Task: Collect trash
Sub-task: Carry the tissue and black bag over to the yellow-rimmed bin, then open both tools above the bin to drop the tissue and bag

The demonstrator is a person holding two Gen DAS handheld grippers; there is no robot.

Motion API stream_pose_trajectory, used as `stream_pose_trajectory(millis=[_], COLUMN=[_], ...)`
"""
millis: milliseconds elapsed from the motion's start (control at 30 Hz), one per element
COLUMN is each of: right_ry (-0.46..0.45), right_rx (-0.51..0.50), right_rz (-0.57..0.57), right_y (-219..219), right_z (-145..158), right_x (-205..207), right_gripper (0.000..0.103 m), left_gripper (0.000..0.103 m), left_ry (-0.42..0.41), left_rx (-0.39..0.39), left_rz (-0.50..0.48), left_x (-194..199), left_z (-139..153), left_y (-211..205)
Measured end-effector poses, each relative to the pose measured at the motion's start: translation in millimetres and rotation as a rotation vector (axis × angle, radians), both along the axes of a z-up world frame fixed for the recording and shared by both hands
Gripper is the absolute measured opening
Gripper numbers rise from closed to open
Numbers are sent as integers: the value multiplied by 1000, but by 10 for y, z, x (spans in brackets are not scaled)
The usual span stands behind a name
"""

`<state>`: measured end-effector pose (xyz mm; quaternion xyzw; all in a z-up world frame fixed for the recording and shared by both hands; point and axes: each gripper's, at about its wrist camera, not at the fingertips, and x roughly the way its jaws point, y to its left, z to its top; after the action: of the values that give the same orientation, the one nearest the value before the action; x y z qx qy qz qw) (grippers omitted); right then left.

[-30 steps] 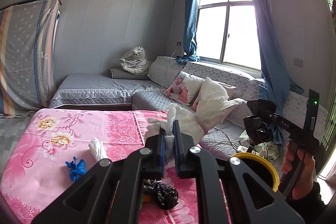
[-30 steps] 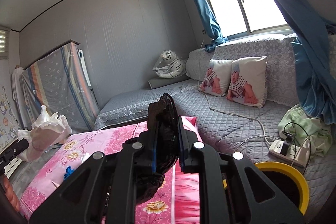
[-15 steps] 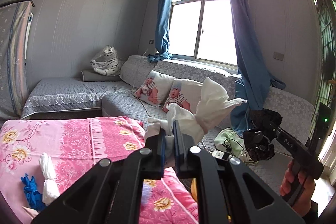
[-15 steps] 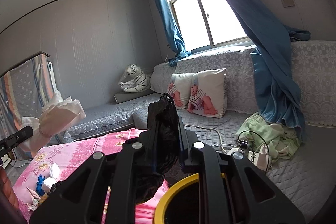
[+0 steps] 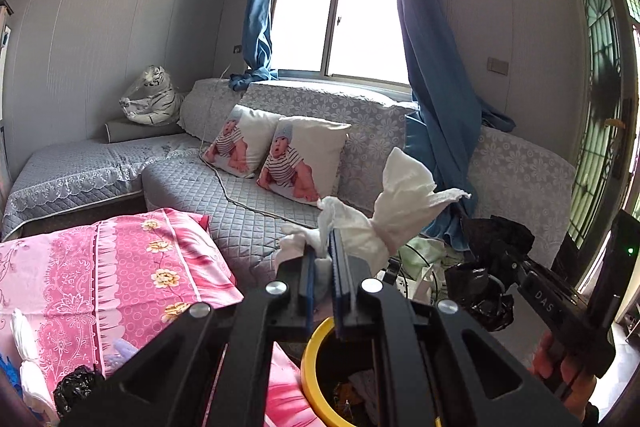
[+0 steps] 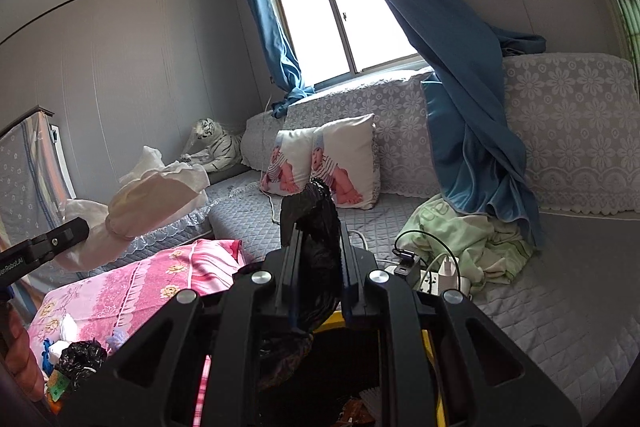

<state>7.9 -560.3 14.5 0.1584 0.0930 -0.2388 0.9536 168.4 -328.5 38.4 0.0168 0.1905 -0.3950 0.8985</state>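
The left gripper (image 5: 323, 259) clamps a crumpled white tissue wad (image 5: 396, 211) flaring toward upper right. The right gripper (image 6: 318, 255) pinches a crinkled black plastic bag (image 6: 316, 227), standing upright, above the round yellow-rimmed bin (image 5: 310, 359).

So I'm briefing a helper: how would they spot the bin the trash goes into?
Find the grey quilted sofa under the window. In front of it, beside the pink floral bedding, stands the bin: the only thing with a bright yellow rim and dark inside.

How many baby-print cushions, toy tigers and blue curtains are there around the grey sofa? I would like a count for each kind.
Baby-print cushions: 2
Toy tiger: 1
Blue curtains: 2
Total: 5
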Motion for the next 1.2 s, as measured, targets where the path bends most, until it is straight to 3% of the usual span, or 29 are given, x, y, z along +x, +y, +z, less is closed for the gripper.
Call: stream_pose_trajectory(millis=[633, 1200], right_ry=[154, 250], right_rx=[164, 247], right_rz=[-34, -22], right_y=[-353, -414], right_z=[-792, -1141], right_x=[125, 241], right_gripper=[15, 16], left_gripper=[7, 7], left_ry=[169, 299], left_rx=[147, 194], left_rz=[-47, -88], left_x=[206, 311], left_z=[-914, -1309], left_y=[-655, -786])
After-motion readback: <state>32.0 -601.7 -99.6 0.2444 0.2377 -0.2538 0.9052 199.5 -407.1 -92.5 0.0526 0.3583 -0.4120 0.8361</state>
